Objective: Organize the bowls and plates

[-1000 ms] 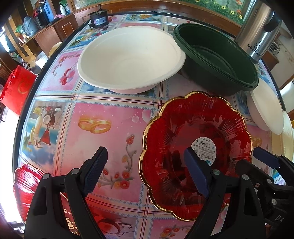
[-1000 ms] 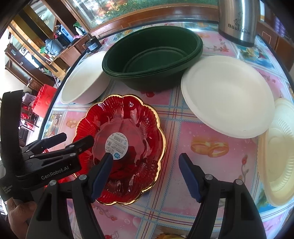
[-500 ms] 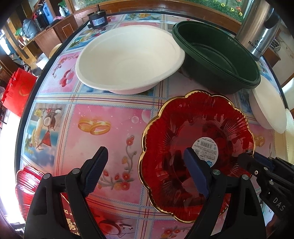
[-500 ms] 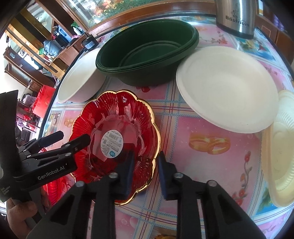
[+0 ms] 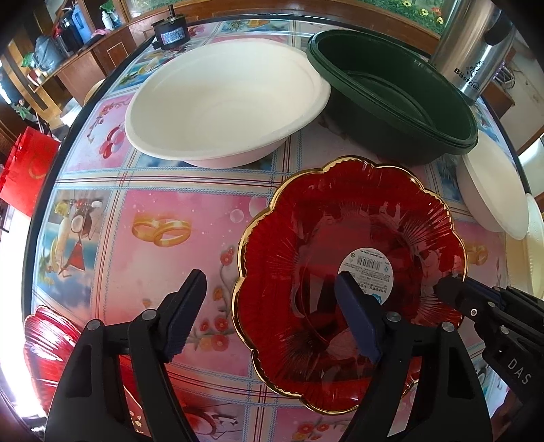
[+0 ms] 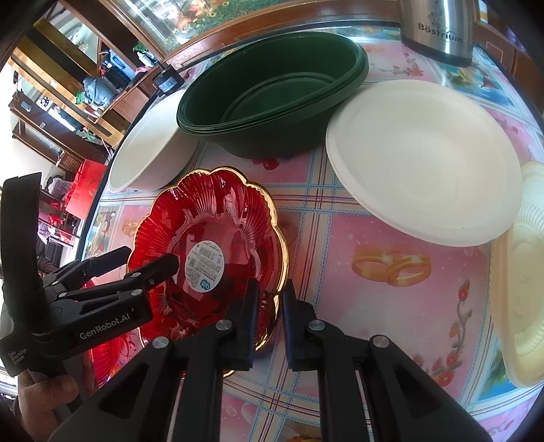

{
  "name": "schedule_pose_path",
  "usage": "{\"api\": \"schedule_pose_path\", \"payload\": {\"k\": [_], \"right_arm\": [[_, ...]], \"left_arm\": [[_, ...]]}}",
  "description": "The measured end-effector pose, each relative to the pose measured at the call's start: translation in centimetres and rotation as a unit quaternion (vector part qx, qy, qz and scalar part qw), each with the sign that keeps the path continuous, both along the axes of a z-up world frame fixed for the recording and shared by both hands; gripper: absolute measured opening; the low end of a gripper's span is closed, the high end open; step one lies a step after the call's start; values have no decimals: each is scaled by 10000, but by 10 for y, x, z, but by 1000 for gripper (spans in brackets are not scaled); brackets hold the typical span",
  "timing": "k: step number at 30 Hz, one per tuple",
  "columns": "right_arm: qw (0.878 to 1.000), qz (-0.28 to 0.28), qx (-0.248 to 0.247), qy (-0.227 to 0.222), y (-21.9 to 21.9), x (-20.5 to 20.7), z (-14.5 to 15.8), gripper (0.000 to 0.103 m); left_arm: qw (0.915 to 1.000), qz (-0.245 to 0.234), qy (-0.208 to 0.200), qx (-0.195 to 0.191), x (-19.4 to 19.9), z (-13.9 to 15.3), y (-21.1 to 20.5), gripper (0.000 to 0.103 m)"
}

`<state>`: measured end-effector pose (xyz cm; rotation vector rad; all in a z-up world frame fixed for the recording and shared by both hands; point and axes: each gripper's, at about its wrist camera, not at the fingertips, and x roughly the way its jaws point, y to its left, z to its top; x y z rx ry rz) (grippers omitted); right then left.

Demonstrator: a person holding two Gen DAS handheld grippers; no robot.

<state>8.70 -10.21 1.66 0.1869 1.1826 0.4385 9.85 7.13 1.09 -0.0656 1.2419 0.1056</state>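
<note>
**Right tongs pinch the red plate's rim; left tongs straddle its far side**

The red plate (image 6: 210,244), scalloped with a gold edge and a round barcode sticker (image 5: 369,270) at its centre, sits on the counter (image 5: 190,221), which is covered in a pink picture cloth. The right tongs (image 6: 270,302) are pressed together on the plate's near rim, 1 finger inside the plate and 1 outside, so the gold edge is nipped between the pads. In the left wrist view the tip of those same tongs shows at the plate's right edge.

The left tongs (image 5: 272,314) are spread wide and closing slightly. 1 finger (image 5: 357,319) hangs over the plate's inside near the sticker, the other (image 5: 185,311) over bare counter to the left, so the plate's left rim lies between them; the pads do not press on it. A hand (image 6: 44,394) holds the left tool at the lower left of the right wrist view.

Beyond the red plate stands a white bowl (image 5: 224,102), and just beside it a nest of dark green bowls (image 6: 272,91), rims touching or nearly so. To the right of the green bowls lies a white plate (image 6: 425,159), and a cream plate (image 6: 520,272) overlaps the counter's right edge. A steel flask (image 6: 435,30) stands at the back. A 2nd red dish (image 5: 44,346) peeks in at the lower left of the left wrist view.
</note>
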Motion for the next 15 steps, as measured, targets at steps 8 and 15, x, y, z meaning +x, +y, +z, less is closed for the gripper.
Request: {"api": "schedule_pose_path", "payload": {"k": [8,15], "right_arm": [[10000,-3,-36,15,1,1,0,9],[10000,-3,-59,45,3,2,-1,8]], "left_arm": [[10000,14,7,-52,2,-1,0,76],[10000,6,30,-89,3,-1,-2,75]]}}
